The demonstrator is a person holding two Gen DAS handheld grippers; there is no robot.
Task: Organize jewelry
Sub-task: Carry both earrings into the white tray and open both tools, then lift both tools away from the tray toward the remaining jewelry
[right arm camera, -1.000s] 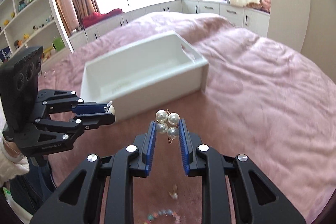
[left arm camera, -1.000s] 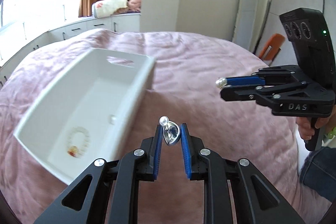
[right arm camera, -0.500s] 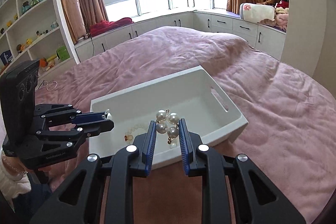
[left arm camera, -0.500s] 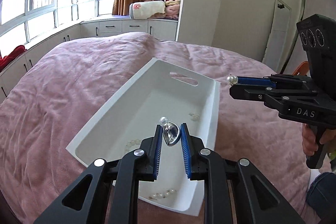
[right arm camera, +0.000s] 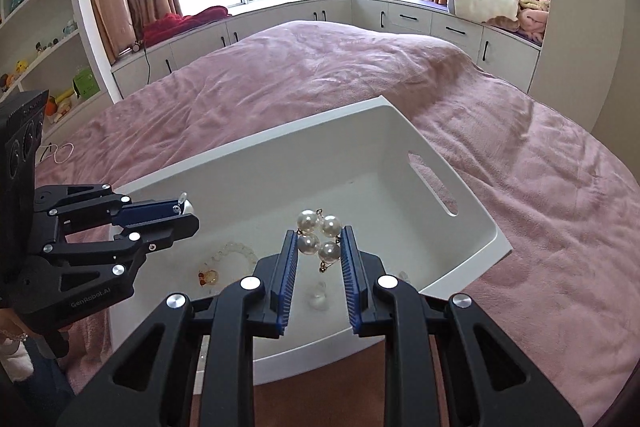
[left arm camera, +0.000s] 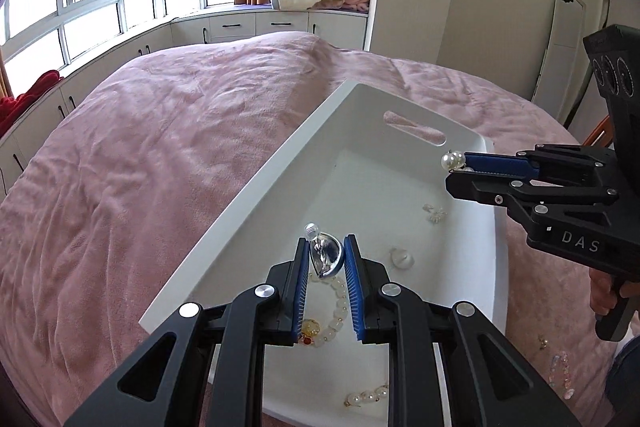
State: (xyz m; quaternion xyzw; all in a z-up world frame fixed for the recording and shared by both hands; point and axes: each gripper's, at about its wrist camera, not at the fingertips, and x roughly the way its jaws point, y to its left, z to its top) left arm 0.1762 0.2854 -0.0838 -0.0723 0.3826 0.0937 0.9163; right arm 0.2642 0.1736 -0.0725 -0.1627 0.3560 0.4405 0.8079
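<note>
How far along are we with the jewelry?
Done: a pale beaded bracelet and small clear pieces lie in the white plastic bin. In hand: left gripper holds a silver pendant, right gripper a pearl cluster earring, both over the bin. Left: a pastel bead strand on the pink bedspread.

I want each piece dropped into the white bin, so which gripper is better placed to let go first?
Probably the left gripper: its silver pendant hangs above the white bin floor, while the right gripper holds its pearl earring nearer the rim.
</note>
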